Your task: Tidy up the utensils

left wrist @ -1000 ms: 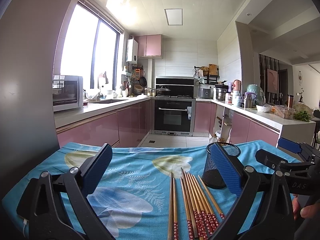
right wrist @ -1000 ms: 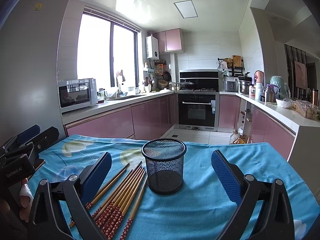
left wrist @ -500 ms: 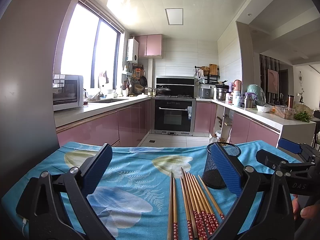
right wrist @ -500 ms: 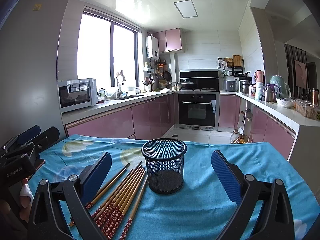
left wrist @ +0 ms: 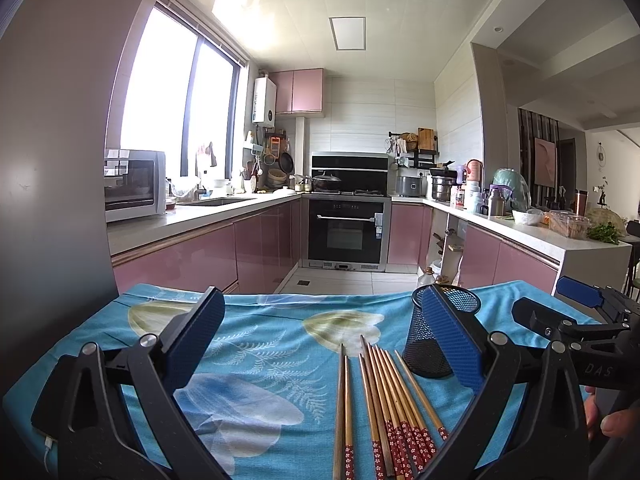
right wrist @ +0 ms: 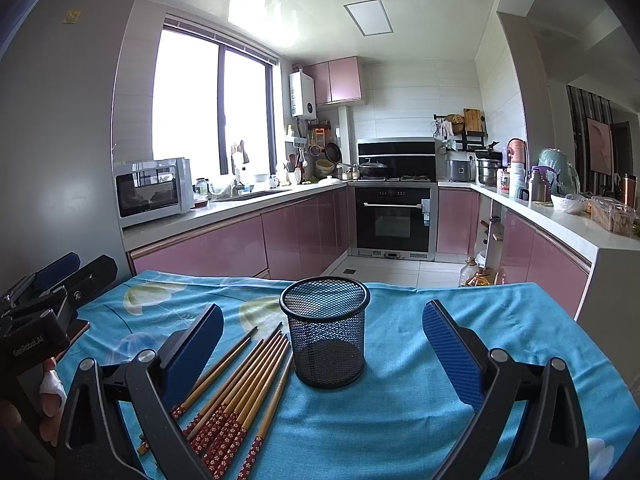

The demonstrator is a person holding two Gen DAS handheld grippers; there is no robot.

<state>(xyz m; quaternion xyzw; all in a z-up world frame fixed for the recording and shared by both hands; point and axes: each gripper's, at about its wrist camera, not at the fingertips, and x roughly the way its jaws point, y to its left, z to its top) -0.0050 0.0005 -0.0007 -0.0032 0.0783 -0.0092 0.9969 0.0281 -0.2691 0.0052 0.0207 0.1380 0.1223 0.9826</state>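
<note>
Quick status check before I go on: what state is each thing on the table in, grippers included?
Left gripper: open, empty, above the cloth.
Right gripper: open, empty, facing the holder.
Mesh holder: upright, empty.
Chopsticks: lying flat in a loose bundle on the cloth, left of the holder, none inside it.
Tablecloth: spread over the table, slightly wrinkled.

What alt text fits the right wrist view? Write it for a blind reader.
An open right gripper faces an empty black mesh cup standing on a blue cloth, with chopsticks lying flat just left of it. A kitchen lies behind.
</note>
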